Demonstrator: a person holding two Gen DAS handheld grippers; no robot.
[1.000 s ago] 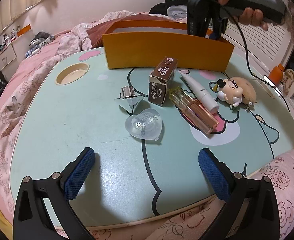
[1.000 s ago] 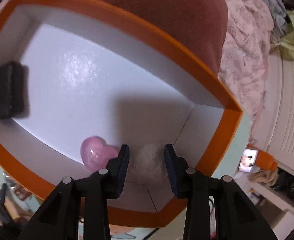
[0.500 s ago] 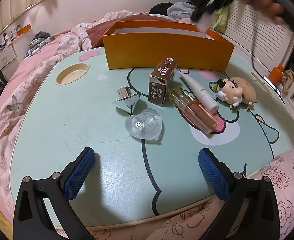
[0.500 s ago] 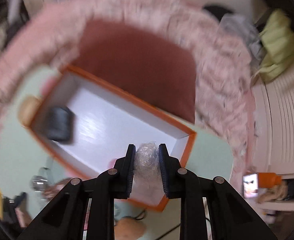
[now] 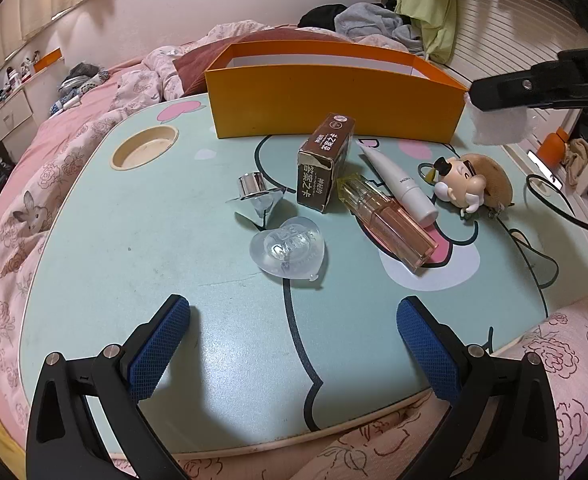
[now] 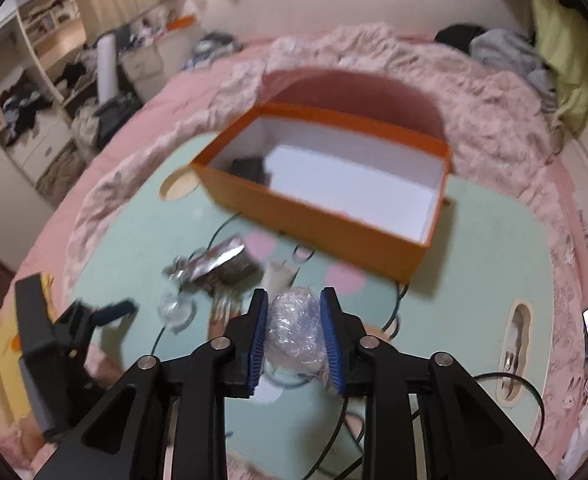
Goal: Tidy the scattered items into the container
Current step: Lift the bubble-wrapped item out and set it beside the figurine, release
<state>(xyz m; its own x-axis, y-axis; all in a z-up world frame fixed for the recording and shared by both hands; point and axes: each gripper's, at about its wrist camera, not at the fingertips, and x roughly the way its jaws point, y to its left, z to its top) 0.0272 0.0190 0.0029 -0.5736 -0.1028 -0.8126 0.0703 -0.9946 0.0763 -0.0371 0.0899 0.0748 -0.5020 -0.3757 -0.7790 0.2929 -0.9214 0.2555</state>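
The orange box (image 5: 334,100) stands at the back of the mint lap table (image 5: 133,260). In the right wrist view a black item (image 6: 247,168) lies inside the orange box (image 6: 314,216). In front of the box lie a brown carton (image 5: 326,164), a white tube (image 5: 398,180), a pink perfume bottle (image 5: 386,220), a clear heart (image 5: 289,248), a silver-capped bottle (image 5: 257,196) and a plush toy (image 5: 470,184). My left gripper (image 5: 294,340) hangs open over the near edge. My right gripper (image 6: 294,332) holds a crumpled clear plastic wad (image 6: 294,328) in the air; its jaws are opening.
A round cup recess (image 5: 143,148) sits at the table's back left. Pink bedding (image 5: 33,200) surrounds the table, with a dark red cushion (image 6: 354,92) behind the box. A black cable (image 5: 554,204) runs off the right edge. Clothes hang at the back right.
My right gripper rose out of the orange box and pulled back to the right, carrying the plastic wad. Its jaws squeezed narrower, then widened. The left gripper stayed still.
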